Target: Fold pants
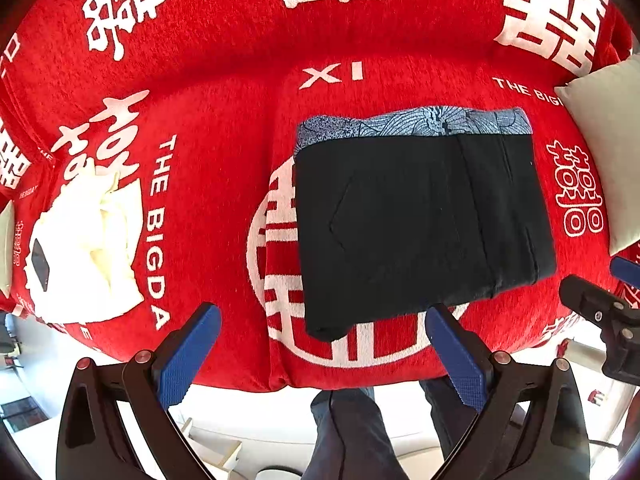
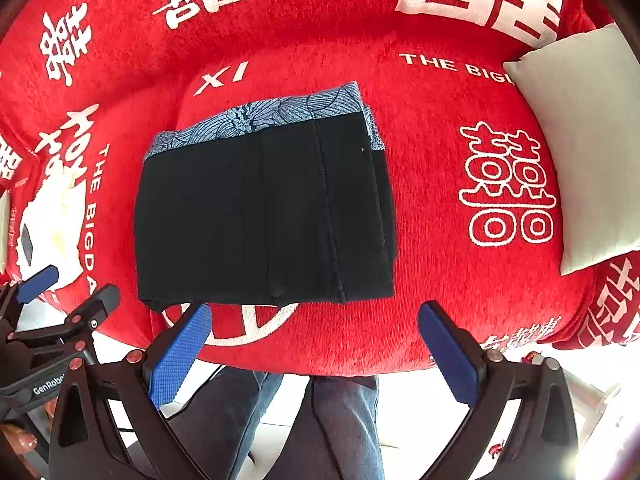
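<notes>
Hanging over the front edge of the seat, both tools point straight down with nothing between their blue pads. Left gripper (image 1: pixel 322 354): jaws spread wide and empty, its right pad lying over the near edge of the garment in that view, though contact cannot be told. Right gripper (image 2: pixel 314 344): jaws likewise at full spread and empty, with its left pad at the near hem. Below both, the person's legs in dark trousers (image 2: pixel 344 420) stand against the sofa front.

Just beyond the pads lies the black pair of pants folded into a compact rectangle (image 1: pixel 420 232), flat on the red plush sofa cover printed with white characters (image 1: pixel 224 92); a blue patterned lining band (image 1: pixel 412 122) shows along its far edge. By this appearance the fold is finished or nearly so.

Risks, as judged from this layout: a pad trailing near the hem could snag the top layer and peel the fold open; the soft, rounded cushion could let the stack sag or slide toward the front edge; the stepped layers at the right side (image 2: pixel 380 208) could splay if nudged. Farther off, a white crumpled cloth (image 1: pixel 92 240) at left and a pale grey cushion (image 2: pixel 588 140) at right lie well apart from the pants.
</notes>
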A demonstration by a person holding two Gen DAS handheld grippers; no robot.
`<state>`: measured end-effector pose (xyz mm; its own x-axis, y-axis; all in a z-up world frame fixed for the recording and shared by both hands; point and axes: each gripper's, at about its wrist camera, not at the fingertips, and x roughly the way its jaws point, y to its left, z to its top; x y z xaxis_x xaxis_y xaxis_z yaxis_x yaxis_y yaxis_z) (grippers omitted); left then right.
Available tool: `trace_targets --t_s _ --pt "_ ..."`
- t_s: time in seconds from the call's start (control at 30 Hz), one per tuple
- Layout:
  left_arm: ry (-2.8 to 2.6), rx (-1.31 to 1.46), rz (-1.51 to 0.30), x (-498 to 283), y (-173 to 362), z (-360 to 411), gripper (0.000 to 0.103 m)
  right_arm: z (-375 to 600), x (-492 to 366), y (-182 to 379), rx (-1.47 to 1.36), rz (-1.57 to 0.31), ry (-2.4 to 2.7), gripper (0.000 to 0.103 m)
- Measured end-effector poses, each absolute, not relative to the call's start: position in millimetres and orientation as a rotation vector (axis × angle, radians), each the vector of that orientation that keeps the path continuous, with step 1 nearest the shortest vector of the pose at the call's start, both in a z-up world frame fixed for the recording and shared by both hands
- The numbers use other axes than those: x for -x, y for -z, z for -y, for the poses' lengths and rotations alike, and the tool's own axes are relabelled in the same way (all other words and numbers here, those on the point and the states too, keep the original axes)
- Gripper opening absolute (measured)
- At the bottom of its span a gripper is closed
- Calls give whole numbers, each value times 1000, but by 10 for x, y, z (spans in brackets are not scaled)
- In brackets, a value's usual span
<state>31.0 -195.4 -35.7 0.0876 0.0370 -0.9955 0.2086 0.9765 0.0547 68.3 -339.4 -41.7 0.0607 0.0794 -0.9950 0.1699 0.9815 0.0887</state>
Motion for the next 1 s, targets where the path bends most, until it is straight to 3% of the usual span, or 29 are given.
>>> trace_targets --t_s 1.0 --pt "160 -184 -1498 -264 319 1944 102 3286 -688 364 -160 -1514 72 103"
